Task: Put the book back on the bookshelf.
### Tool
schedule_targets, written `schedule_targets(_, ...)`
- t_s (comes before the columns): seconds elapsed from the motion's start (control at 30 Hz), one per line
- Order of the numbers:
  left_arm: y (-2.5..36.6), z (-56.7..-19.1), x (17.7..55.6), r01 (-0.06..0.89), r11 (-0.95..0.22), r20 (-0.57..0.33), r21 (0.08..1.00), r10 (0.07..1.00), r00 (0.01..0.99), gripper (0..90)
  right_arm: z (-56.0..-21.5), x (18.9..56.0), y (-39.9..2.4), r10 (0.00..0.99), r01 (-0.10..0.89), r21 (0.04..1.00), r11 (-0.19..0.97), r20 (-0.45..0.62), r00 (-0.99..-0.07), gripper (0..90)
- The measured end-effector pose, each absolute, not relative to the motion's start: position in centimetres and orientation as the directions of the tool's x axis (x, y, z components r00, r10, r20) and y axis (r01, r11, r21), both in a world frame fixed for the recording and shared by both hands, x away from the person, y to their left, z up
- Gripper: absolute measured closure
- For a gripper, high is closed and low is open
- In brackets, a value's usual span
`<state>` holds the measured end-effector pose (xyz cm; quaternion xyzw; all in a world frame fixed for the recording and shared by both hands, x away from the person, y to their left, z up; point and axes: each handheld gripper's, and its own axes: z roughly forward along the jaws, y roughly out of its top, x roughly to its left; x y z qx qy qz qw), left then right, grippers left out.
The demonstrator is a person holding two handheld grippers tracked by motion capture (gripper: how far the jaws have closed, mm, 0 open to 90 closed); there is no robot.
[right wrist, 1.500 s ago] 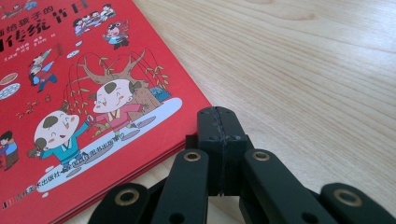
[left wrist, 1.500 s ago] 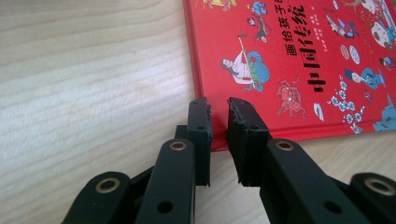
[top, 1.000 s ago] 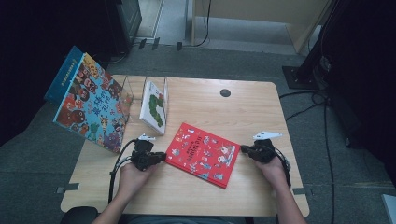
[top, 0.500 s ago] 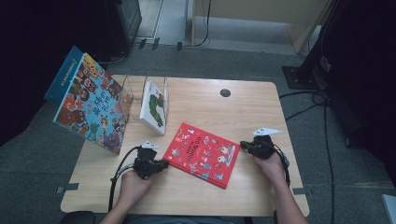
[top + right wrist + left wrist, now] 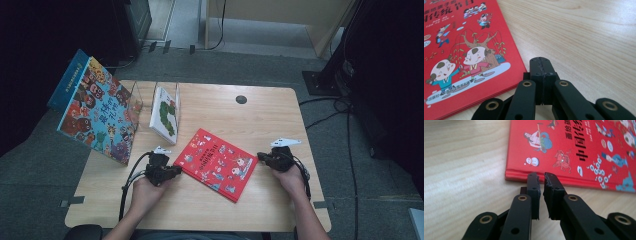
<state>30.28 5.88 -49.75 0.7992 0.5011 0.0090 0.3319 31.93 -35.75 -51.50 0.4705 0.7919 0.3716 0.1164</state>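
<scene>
Left gripper (image 5: 541,176), jaws nearly closed and holding nothing, tips at the near edge of the red picture book (image 5: 584,152); right gripper (image 5: 541,61) clenched empty just beside its corner.

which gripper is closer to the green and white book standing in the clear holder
Left. The left gripper sits just below the green and white book; the right gripper is across the red book.
</scene>
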Motion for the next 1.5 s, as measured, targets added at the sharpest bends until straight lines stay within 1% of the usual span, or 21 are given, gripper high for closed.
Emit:
schedule_targets(0.33, 5.4, -50.0, 32.1, 0.805, -0.272, -0.324, 0.527, 0.811, 0.486, 82.6, -51.5, 30.7, -35.3, 0.812, 0.648, 0.7, 0.302, 0.168, -0.56, 90.0)
schedule_targets(0.43, 5.1, -50.1, 32.3, 0.805, -0.269, -0.341, 0.529, 0.801, 0.492, 82.2, -51.5, 30.3, -35.1, 0.805, 0.641, 0.701, 0.313, 0.162, -0.571, 90.0)
schedule_targets(0.53, 4.7, -50.2, 32.3, 0.807, -0.267, -0.357, 0.527, 0.792, 0.495, 82.3, -51.5, 29.9, -34.6, 0.793, 0.637, 0.696, 0.332, 0.16, -0.588, 90.0)
schedule_targets(0.63, 4.2, -50.1, 32.4, 0.798, -0.288, -0.343, 0.53, 0.788, 0.512, 82.1, -51.4, 29.6, -33.9, 0.785, 0.631, 0.695, 0.344, 0.156, -0.6, 90.0)
schedule_targets(0.77, 3.7, -49.9, 32.9, 0.798, -0.272, -0.356, 0.538, 0.785, 0.507, 82.7, -51.4, 29.4, -32.7, 0.776, 0.618, 0.696, 0.367, 0.136, -0.615, 90.0)
schedule_targets(1.07, 3.1, -49.6, 34.5, 0.793, -0.291, -0.327, 0.536, 0.794, 0.512, 84.5, -51.0, 29.4, -31.2, 0.785, 0.618, 0.706, 0.346, 0.142, -0.603, 90.0)
schedule_targets(1.17, 3.2, -49.6, 35.1, 0.795, -0.282, -0.333, 0.537, 0.795, 0.507, 84.5, -50.9, 29.5, -30.5, 0.788, 0.606, 0.717, 0.343, 0.132, -0.601, 90.0)
schedule_targets(1.27, 3.3, -49.6, 35.8, 0.8, -0.284, -0.344, 0.528, 0.79, 0.508, 84.3, -51.1, 29.7, -30.4, 0.799, 0.628, 0.715, 0.308, 0.164, -0.579, 90.0)
schedule_targets(1.4, 3.2, -49.6, 36.1, 0.792, -0.289, -0.331, 0.538, 0.792, 0.514, 84.5, -51.4, 29.9, -30.2, 0.816, 0.653, 0.708, 0.268, 0.194, -0.545, 90.0)
schedule_targets(1.5, 3.2, -49.7, 36.1, 0.787, -0.288, -0.327, 0.546, 0.791, 0.517, 84.5, -51.4, 29.8, -30.1, 0.812, 0.643, 0.71, 0.287, 0.176, -0.556, 90.0)
